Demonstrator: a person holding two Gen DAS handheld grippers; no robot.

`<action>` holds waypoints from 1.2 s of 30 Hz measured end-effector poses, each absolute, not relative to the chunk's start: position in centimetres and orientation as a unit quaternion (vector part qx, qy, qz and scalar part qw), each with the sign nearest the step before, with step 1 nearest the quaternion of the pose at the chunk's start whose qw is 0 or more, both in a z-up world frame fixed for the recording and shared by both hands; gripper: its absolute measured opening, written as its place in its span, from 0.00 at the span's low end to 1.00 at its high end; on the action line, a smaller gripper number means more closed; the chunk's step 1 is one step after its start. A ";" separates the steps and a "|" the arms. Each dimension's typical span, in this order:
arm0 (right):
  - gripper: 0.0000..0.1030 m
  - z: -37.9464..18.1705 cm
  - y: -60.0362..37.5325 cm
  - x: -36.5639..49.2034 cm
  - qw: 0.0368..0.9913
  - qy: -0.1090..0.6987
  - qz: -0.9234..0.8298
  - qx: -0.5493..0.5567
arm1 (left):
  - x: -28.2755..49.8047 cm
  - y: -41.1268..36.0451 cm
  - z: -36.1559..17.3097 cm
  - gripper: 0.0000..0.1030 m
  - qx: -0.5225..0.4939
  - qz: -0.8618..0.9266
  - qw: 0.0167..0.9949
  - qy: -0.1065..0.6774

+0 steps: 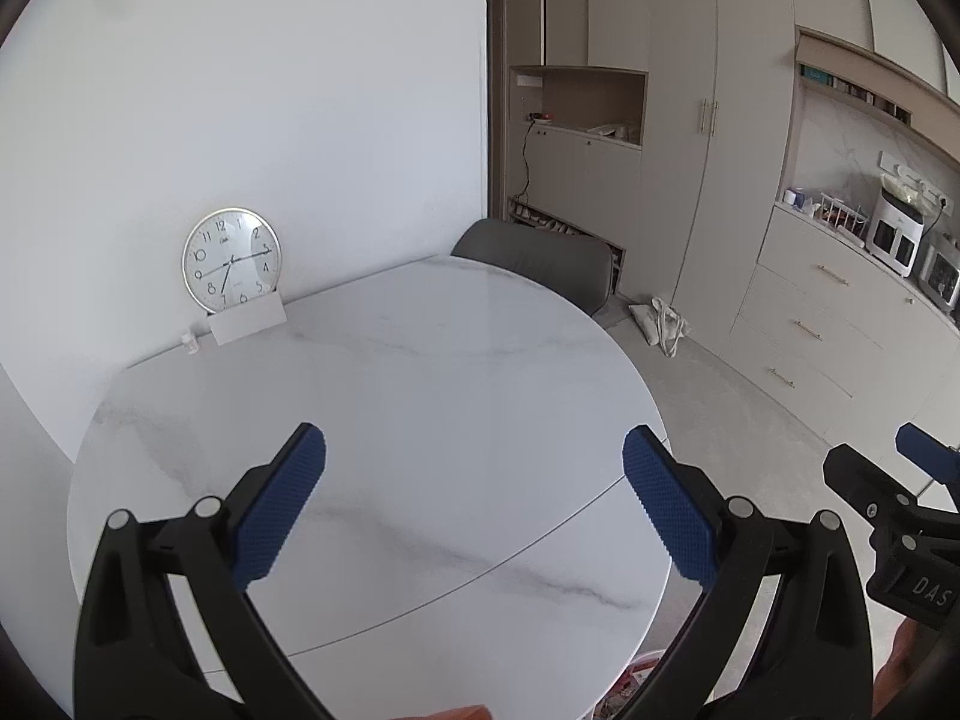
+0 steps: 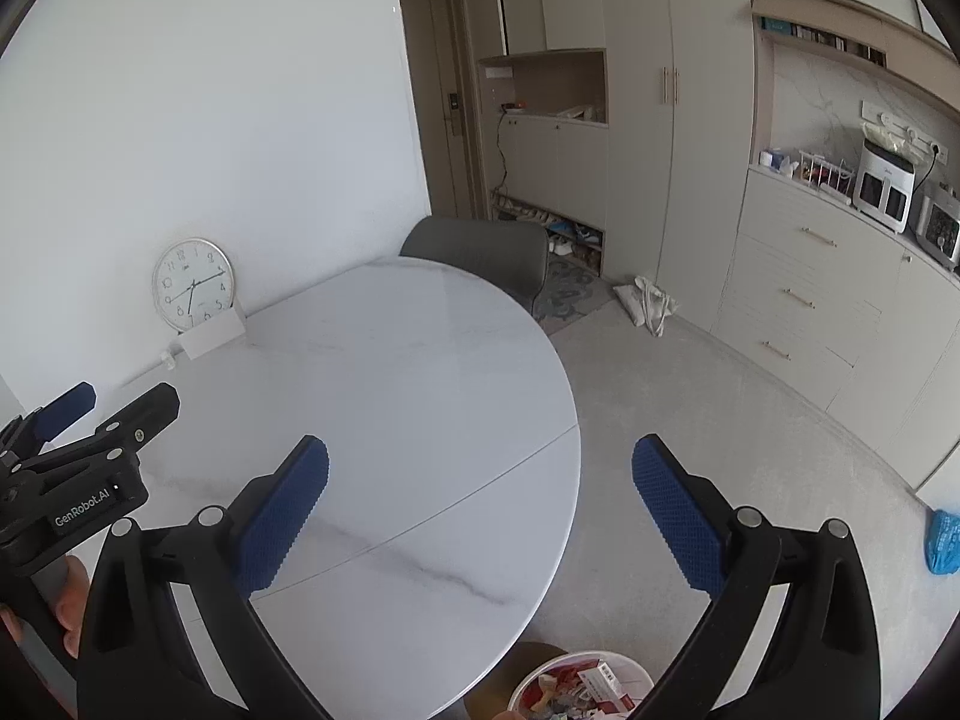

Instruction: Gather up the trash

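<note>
While level — both hand-held grippers [image 1: 474, 504] [image 2: 480, 510] agape.

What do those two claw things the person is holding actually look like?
Each gripper, left and right, has two black plastic arms with silver rivets, ending in blue fingers with a dimpled texture. White lettering marks the black bodies: "GenRobot.AI" on the left, "DAS" on the right. No cables show.

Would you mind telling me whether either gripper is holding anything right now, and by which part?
Nothing is held. The left gripper and the right gripper both stand open with only the marble table and floor showing between their blue pads.
</note>
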State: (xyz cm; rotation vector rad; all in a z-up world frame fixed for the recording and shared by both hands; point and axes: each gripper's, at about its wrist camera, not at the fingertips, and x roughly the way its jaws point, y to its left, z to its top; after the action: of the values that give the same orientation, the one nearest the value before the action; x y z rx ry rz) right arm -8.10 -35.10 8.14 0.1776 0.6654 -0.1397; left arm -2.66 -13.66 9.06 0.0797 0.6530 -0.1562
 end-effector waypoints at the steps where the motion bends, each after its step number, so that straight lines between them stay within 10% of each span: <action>1: 0.98 7.9 -35.1 -8.1 0.937 0.330 -0.067 0.088 | -2.6 -13.6 8.7 0.93 0.038 -0.075 0.942 0.326; 36: 0.98 7.9 -32.9 -7.7 0.933 0.349 -0.043 0.071 | -2.5 -11.9 8.0 0.93 0.031 -0.048 0.936 0.348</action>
State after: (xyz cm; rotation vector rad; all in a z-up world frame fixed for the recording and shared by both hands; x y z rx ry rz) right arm -7.68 -32.91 7.88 0.1463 0.7136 -0.0876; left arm -2.54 -11.95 7.95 0.0626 0.7107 -0.0980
